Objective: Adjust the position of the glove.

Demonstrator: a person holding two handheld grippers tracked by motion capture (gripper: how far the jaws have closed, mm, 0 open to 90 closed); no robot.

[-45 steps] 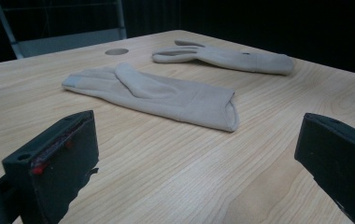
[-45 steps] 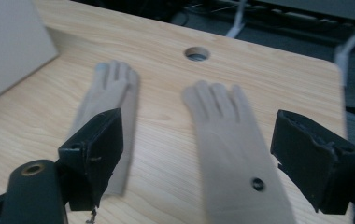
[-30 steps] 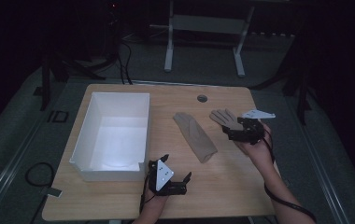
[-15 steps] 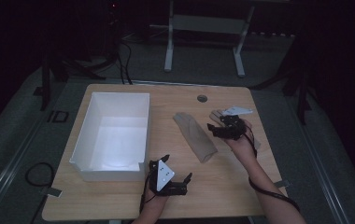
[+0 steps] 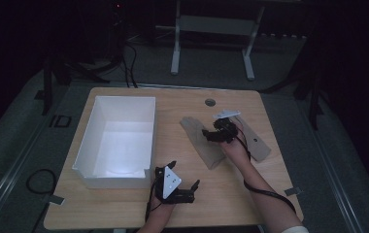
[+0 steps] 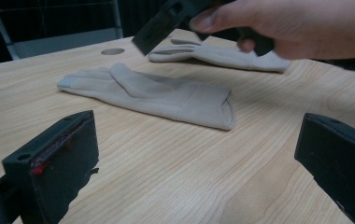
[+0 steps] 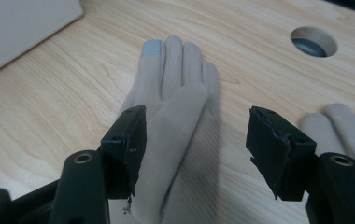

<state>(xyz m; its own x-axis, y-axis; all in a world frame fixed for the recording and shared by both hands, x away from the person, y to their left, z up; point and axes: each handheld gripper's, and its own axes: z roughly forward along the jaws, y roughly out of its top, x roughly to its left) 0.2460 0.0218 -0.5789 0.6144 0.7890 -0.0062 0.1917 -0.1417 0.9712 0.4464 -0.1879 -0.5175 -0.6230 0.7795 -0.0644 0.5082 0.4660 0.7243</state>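
My right tool (image 5: 210, 135) hangs just above the nearer glove (image 7: 175, 116), which lies flat on the tabletop (image 5: 124, 204) directly under and ahead of my jaws. The glove's long axis runs straight away from me along the line the tool points: cuff beneath the jaws, fingertips farthest off, the thumb folded over the palm between the two pads. The jaws have just been closing and now stand at a middling gap, one pad at each long edge of the glove, neither pressing on the fabric as far as I can judge. So the coming move, I think, is a short drop and a squeeze across the width. My right hand (image 5: 236, 145) is plainly the nearer one; my left tool (image 5: 180, 187) sits well back at the tabletop's near edge, jaws wide with nothing in them, facing the glove from its side. A second glove (image 7: 339, 123) lies just off to the right of my right tool, roughly parallel. The white box (image 5: 117, 138) stands well to the left, the cable hole (image 7: 314, 42) far ahead; nothing blocks the drop.
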